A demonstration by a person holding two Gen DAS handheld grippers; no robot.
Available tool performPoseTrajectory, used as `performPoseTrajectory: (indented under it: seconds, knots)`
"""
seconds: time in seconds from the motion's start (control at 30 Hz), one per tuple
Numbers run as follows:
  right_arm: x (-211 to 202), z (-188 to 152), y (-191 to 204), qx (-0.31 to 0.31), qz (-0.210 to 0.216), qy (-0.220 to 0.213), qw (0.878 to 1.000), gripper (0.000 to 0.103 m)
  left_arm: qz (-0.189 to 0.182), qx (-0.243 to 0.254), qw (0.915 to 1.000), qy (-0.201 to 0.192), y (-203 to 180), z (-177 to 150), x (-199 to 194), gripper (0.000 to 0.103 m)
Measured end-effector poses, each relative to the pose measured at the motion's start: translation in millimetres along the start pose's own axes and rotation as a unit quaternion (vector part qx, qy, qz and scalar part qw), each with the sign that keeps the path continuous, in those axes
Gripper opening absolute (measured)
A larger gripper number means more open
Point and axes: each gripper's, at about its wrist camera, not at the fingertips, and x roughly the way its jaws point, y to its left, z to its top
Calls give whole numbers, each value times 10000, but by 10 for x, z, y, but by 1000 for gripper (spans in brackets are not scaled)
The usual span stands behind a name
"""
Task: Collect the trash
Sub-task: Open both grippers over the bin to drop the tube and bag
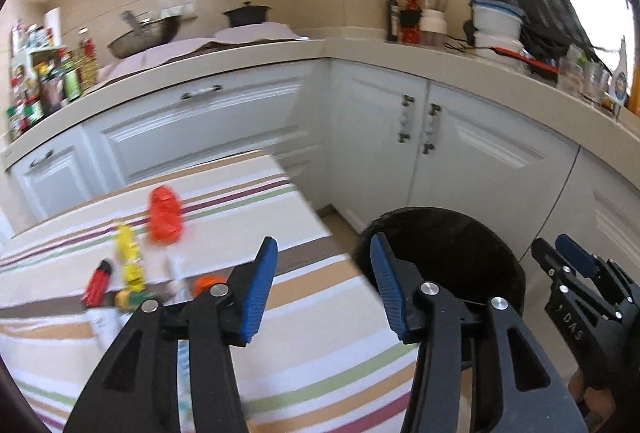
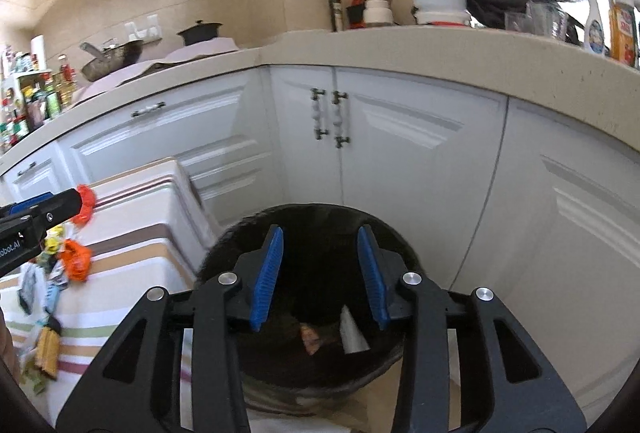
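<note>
Several pieces of trash lie on the striped tablecloth (image 1: 312, 313): a red wrapper (image 1: 164, 217), a yellow wrapper (image 1: 128, 261), a small red and black piece (image 1: 98, 283) and an orange scrap (image 1: 208, 283). My left gripper (image 1: 324, 253) is open and empty above the table's right edge, beside the black bin (image 1: 460, 253). My right gripper (image 2: 320, 245) hangs open and empty over the bin (image 2: 224, 245). Inside the bin lie a white scrap (image 2: 352, 333) and a brown wrapper (image 2: 310, 339). Orange wrappers (image 2: 76, 259) show on the table at the left, near the left gripper (image 2: 40, 217).
White cabinets (image 1: 400, 137) wrap around the corner behind the bin. The counter (image 1: 360, 49) carries a wok (image 1: 144, 33), a black pot (image 1: 246, 15), bottles (image 1: 394, 15) and stacked bowls (image 1: 496, 21). A spice rack (image 1: 28, 85) stands at the far left. Tiled floor shows beside the bin.
</note>
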Motion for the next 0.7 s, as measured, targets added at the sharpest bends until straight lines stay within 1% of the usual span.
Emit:
performPoseTrajectory:
  seconds: [0.13,0.23,0.43,0.53,0.7]
  knots:
    - [-160,-40,223,-134,200,-11,9997,39,300,-209,9993,-3,332,-127,-193,51]
    - [-276,-114,460,-270,425,16,9987,39,565,-376,9977,45,601,-266,-330,52]
    - [-435,-258,883,-549,846,95,9949,40,1092,-657,9917,160,1091,-565,-558,52]
    - [-512,-347,1110,-672,1101,163,9915,40,1265,-788,9886,213,1268,-680,-635,52]
    - [-619,-462,1427,-900,1382,181,9861,40,1512,-960,9835,254,1521,-880,-767,53]
